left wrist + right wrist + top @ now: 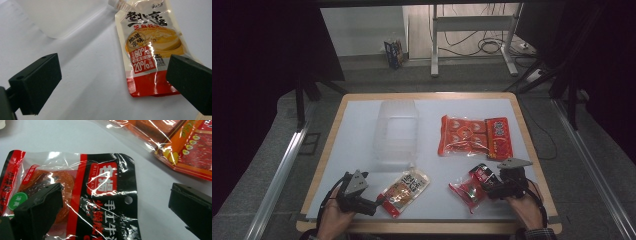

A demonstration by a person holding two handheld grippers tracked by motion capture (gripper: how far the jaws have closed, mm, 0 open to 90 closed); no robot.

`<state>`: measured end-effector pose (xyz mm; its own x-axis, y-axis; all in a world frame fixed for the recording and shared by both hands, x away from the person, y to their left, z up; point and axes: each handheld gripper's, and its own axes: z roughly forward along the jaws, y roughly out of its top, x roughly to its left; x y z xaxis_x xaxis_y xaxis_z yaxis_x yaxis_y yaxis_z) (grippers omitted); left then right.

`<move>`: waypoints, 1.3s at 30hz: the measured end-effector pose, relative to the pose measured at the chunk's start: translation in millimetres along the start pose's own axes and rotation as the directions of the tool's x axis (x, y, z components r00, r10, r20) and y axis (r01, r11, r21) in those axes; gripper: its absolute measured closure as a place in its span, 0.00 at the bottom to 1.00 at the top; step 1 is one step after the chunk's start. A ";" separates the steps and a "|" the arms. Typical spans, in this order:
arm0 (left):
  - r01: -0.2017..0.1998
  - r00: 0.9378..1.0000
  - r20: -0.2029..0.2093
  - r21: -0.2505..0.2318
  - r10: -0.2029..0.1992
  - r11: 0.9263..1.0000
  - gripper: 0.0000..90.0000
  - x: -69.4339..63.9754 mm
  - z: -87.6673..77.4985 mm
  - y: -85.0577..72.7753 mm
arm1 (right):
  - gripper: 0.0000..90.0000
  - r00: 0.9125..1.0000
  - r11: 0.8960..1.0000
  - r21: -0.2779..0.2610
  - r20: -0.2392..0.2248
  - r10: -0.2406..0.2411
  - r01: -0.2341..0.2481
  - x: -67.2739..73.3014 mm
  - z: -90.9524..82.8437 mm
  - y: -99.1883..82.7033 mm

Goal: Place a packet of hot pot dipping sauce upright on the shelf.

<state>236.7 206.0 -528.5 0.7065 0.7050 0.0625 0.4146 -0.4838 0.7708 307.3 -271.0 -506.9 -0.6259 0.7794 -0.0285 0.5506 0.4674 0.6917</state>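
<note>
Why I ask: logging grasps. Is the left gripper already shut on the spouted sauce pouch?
No: in the left gripper view the left gripper has its fingers wide apart, with the sauce pouch lying flat on the table.

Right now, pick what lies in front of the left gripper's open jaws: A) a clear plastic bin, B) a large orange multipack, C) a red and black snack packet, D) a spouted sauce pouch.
D: the left gripper stands open, aimed at the spouted sauce pouch lying flat on the table.
</note>
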 end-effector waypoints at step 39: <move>-0.068 0.998 -0.001 0.015 0.068 0.998 0.00 -6.2 4.4 3.8 | 0.01 0.993 0.995 -0.054 0.079 0.083 -0.079 -31.7 -2.7 -4.4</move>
<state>236.4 197.5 -528.8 0.7326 0.6708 0.1158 0.3739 -0.5387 0.7549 323.2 -298.9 -507.1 -0.5323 0.8461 -0.0280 0.5677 0.3813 0.7296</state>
